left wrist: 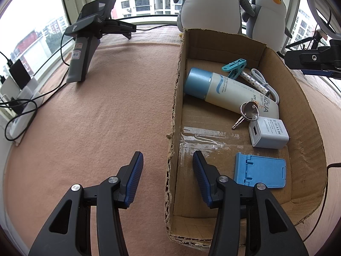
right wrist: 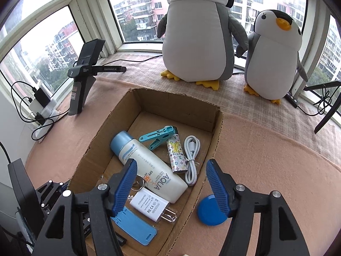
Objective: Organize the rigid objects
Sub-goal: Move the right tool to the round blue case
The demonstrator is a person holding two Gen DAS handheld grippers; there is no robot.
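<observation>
An open cardboard box (left wrist: 177, 98) (right wrist: 215, 140) sits on the pink cloth. In it lie a sunscreen bottle (left wrist: 226, 91) (right wrist: 149, 166), a teal clip (left wrist: 234, 66) (right wrist: 158, 136), a patterned lighter (right wrist: 176, 156), a white cable (right wrist: 191, 157), keys (left wrist: 248, 112), a white charger (left wrist: 268, 132) (right wrist: 149, 207) and a blue phone stand (left wrist: 260, 170) (right wrist: 134, 228). A blue round disc (right wrist: 210, 211) lies on the cloth just right of the box. My left gripper (left wrist: 168, 170) is open and empty, straddling the box's left wall. My right gripper (right wrist: 170, 181) is open and empty above the box's near right wall.
Two plush penguins (right wrist: 198, 32) (right wrist: 275, 55) stand behind the box by the windows. A black scanner-like device on a stand (left wrist: 89, 36) (right wrist: 85, 72) sits at the left. Chargers and cables (right wrist: 40, 111) lie at the left edge. A black stand leg (right wrist: 326, 111) is at the right.
</observation>
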